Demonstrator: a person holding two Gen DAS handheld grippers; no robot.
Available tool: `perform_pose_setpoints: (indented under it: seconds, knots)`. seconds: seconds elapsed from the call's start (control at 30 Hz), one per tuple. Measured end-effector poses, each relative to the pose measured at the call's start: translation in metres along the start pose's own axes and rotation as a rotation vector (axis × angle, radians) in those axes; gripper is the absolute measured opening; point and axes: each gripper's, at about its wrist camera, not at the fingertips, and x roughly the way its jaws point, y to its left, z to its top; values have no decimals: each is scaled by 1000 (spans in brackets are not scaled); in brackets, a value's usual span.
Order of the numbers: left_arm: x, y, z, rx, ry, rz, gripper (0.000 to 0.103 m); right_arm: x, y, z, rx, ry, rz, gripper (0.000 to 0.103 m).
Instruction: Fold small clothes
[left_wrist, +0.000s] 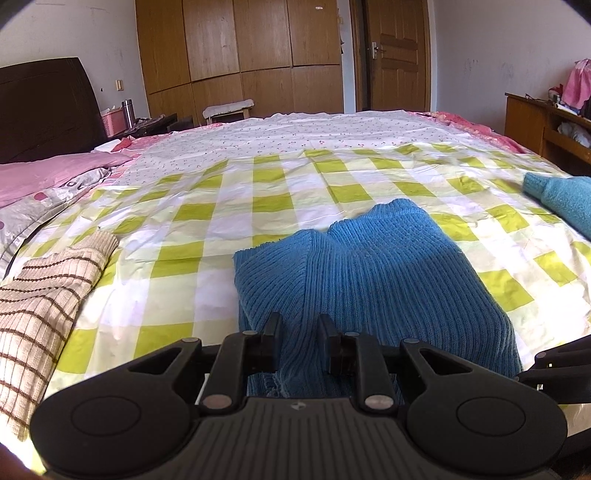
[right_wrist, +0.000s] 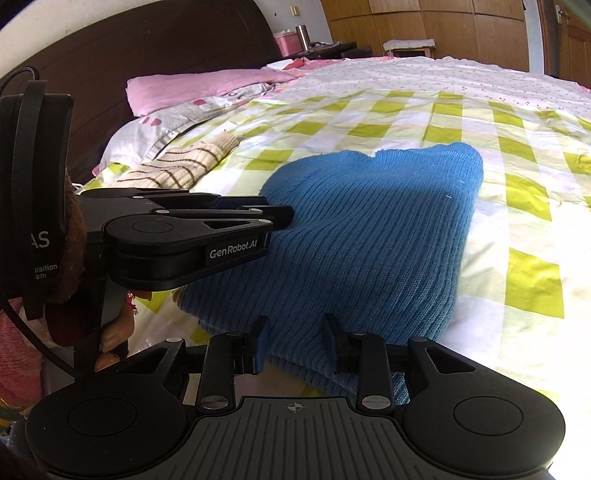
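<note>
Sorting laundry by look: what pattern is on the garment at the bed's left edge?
Beige knit garment with a brown grid check; clearest in the left wrist view.

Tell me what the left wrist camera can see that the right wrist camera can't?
Only the left wrist view shows the teal knit garment at the far right of the bed, the wooden door, and the pink clothes on the side shelf.

Only the right wrist view shows the left gripper from the side, reaching the sweater's edge.

Both show the blue ribbed sweater on the green checked sheet, the beige striped garment, the pink pillow and the wardrobe. The right gripper also sits at the sweater's near edge.
</note>
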Motion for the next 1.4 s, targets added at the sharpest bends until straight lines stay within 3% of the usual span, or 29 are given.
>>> perform_pose_setpoints:
  seconds: [0.27,0.5,0.7,0.93,1.1,1.4]
  knots:
    - [-2,2,1,-7,10,1,29,-15,3,4,0,-19,-4,31]
    - [-3,4,18,-23,-30,-12,29,-37,0,9,-9,-71,-37,31]
    - [15,0,16,-1,13,13,28,-27,-9,5,20,-30,-84,32]
    - [-1,4,11,-29,23,6,29,-34,-6,3,44,-49,-91,32]
    - [-26,3,-5,-41,37,-6,43,-40,-10,-4,93,-61,-120,33]
    - [-60,-13,-28,-17,68,27,54,-44,-10,-20,162,-64,-165,40]
